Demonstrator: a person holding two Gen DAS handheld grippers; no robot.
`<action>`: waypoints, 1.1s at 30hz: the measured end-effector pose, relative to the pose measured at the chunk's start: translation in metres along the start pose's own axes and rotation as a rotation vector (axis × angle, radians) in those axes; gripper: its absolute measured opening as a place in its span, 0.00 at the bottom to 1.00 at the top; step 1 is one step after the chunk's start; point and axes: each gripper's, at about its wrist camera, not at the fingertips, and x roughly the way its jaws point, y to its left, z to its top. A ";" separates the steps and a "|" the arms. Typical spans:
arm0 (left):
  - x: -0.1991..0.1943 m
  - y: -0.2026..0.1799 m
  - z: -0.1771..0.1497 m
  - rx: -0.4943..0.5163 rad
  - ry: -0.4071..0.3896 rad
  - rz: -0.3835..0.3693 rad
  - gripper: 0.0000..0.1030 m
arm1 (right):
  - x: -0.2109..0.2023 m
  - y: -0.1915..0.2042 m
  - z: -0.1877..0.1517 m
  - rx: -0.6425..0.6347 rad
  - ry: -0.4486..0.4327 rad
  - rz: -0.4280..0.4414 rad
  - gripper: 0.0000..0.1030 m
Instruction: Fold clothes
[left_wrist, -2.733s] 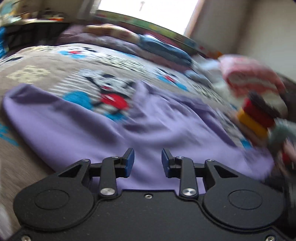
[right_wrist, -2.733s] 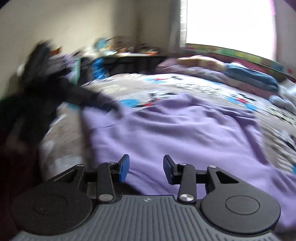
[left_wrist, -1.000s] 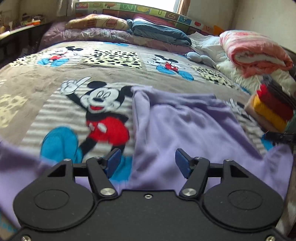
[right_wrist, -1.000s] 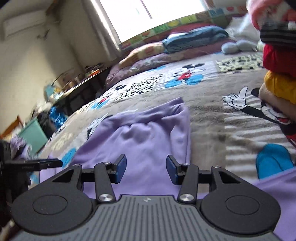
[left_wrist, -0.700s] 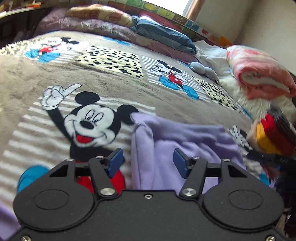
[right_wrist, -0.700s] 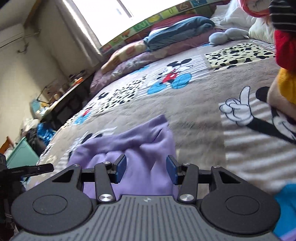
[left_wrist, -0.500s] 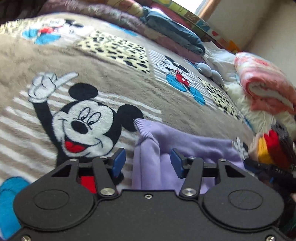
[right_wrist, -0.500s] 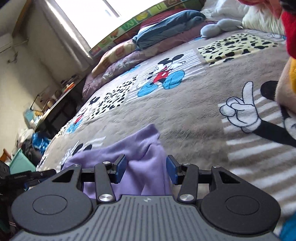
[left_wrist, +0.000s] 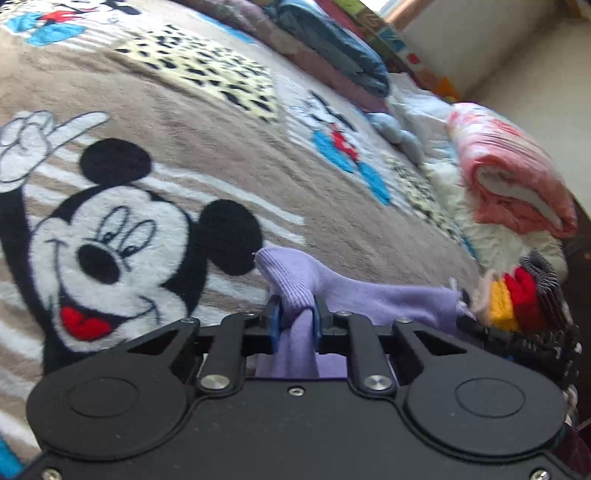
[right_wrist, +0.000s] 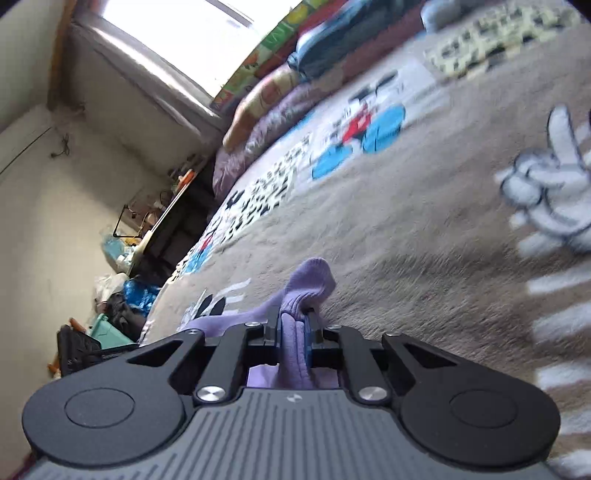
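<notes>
My left gripper (left_wrist: 295, 319) and right gripper (right_wrist: 293, 326) are each clamped on a ribbed corner of the purple garment (left_wrist: 376, 299), low over the cartoon blanket (left_wrist: 221, 147), apparently to carry one edge evenly for a fold.

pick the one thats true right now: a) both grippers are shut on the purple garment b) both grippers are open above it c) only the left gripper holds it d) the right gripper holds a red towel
a: the left gripper and the right gripper each have purple garment fabric pinched between closed fingers.
</notes>
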 end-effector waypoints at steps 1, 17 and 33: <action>-0.002 0.004 0.001 0.002 -0.012 -0.031 0.10 | -0.009 -0.003 0.002 0.018 -0.043 0.017 0.12; 0.017 0.058 0.010 -0.056 0.024 -0.066 0.16 | 0.004 -0.031 0.019 -0.178 0.063 -0.120 0.12; -0.009 -0.006 0.014 0.211 -0.042 0.203 0.28 | -0.014 0.045 0.016 -0.565 -0.040 -0.334 0.31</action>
